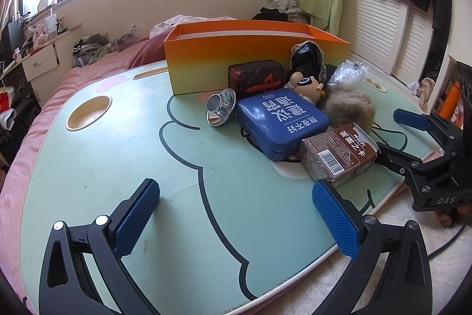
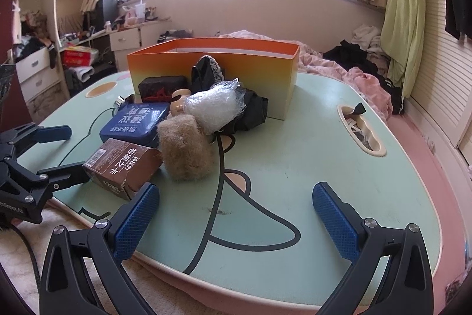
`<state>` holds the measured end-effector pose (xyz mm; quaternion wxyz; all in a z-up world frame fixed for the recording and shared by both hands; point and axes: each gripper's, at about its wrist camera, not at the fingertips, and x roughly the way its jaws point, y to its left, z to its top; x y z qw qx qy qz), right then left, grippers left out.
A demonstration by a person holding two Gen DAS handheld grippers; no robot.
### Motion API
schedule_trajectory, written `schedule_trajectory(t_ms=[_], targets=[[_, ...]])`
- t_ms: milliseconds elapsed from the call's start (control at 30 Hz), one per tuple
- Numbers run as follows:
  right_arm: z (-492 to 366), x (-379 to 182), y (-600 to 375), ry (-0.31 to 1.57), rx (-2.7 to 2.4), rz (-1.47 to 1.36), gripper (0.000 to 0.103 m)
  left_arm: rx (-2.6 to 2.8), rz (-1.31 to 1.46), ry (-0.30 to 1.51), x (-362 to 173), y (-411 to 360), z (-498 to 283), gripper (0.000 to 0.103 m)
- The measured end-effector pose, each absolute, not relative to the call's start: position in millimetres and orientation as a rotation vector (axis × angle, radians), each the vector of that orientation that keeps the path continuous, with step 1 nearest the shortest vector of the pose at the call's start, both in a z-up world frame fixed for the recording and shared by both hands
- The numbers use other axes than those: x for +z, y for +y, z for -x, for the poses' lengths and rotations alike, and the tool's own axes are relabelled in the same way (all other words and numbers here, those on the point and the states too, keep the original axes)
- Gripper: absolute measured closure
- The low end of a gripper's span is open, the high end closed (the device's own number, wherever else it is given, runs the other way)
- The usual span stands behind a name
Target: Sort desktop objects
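Two views show a messy pile on a pale green lap table (image 1: 118, 167).

From the left wrist, the left gripper (image 1: 236, 214) hangs over bare table near the front edge, its blue jaws spread wide with nothing between them. Ahead lies a brown carton (image 1: 336, 158), touching a blue tin (image 1: 280, 120). A shiny metal cup (image 1: 219, 109) lies tipped just beside the tin. Behind them stands an orange box (image 1: 250, 58), open on top.

From the right wrist, the right gripper (image 2: 236, 217) is also spread wide and holds nothing. The brown carton (image 2: 124, 167) is near its left jaw. A tan fluffy ball (image 2: 184, 146) sits beside the carton, with crinkly clear plastic (image 2: 215, 105) behind it.
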<state>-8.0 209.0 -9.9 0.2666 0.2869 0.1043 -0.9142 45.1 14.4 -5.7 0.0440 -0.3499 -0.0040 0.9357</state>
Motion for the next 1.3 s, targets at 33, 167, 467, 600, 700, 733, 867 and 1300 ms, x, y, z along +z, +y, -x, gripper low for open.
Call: schedule_trajectory(t_ms=[33, 167, 467, 600, 700, 733, 867, 1300], targets=[[8, -10, 209, 0.281, -2.465, -0.77, 0.0, 2.86, 1.069, -0.012, -5, 15, -45, 0.0], [9, -9, 209, 0.277, -2.462, -0.761, 0.0, 2.86, 1.067, -0.011, -4, 17, -43, 0.0], [10, -10, 210, 0.276, -2.462, -0.76, 0.0, 2.862, 1.066, -0.011, -4, 17, -43, 0.0], [11, -9, 210, 0.273, -2.463, -0.755, 0.0, 2.862, 1.066, -0.01, -4, 17, -43, 0.0], [11, -9, 210, 0.273, -2.463, -0.754, 0.0, 2.865, 1.063, -0.01, -3, 18, -43, 0.0], [11, -9, 210, 0.272, -2.463, -0.754, 0.0, 2.867, 1.061, -0.009, -2, 19, -43, 0.0], [11, -9, 210, 0.271, -2.463, -0.753, 0.0, 2.876, 1.05, 0.012, 0, 22, -45, 0.002], [7, 4, 237, 0.039, -2.478, -0.606, 0.0, 2.788, 0.952, 0.14, 5, 46, -52, 0.029]])
